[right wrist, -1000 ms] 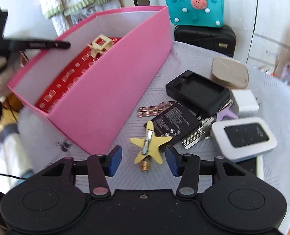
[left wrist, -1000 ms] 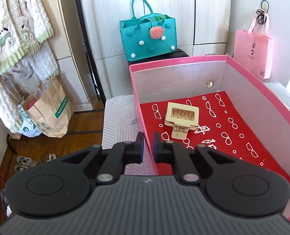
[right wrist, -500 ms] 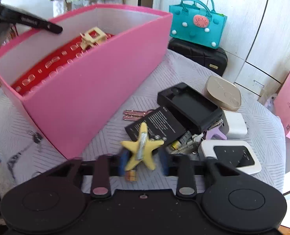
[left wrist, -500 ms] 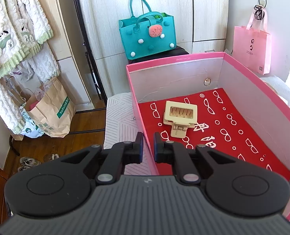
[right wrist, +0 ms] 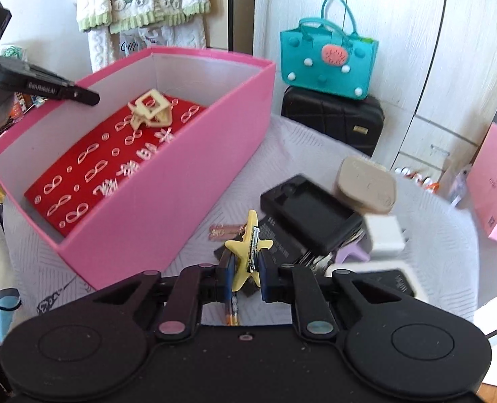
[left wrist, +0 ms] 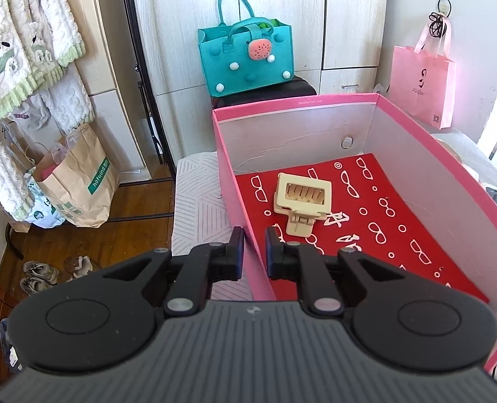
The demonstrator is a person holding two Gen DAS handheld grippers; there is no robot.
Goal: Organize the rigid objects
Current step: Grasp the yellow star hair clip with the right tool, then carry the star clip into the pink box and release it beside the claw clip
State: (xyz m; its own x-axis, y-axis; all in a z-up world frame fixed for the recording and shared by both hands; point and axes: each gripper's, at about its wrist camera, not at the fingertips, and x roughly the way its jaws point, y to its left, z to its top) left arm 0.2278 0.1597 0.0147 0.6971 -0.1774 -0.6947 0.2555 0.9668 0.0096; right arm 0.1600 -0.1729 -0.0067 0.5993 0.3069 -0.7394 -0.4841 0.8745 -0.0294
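While the left gripper (left wrist: pixel 254 245) sits with its jaws pinched onto the near left wall of the pink box (left wrist: pixel 230 181), one finger outside and one inside, the right gripper (right wrist: pixel 245 268) has just been closing its jaws and now clamps the yellow star hair clip (right wrist: pixel 248 248) between its blue pads, the clip raised clear of the tabletop and tilted with its metal clasp facing the camera. In the right wrist view the star sits in front of the clutter on the white patterned table cover (right wrist: pixel 295 147): a flat black battery (right wrist: pixel 275 235), a black charger cradle (right wrist: pixel 308 215), a beige rounded case (right wrist: pixel 366 184), a white plug adapter (right wrist: pixel 384 236), a lilac piece (right wrist: pixel 350 253), and a pair of keys (right wrist: pixel 223 231) lying just beside the box's outer wall. A white device with a dark face is blurred at the right of the pile, details unclear. The box stands on the table to the left of the pile, lined with a red sheet printed with white glasses shapes (left wrist: pixel 382 221), and holds a cream claw hair clip (left wrist: pixel 303 201) near its far end, lying on the red liner, apart from the walls. The left gripper also shows at the upper left of the right view (right wrist: pixel 80 95), its tip at the box's left rim. Background: a teal felt bag (left wrist: pixel 246 57) on a black case (right wrist: pixel 332 117), a pink tote (left wrist: pixel 423 84) hanging at right, a brown paper bag (left wrist: pixel 80 188) on the wood floor, and fluffy white garments (left wrist: pixel 30 50) hanging at left.
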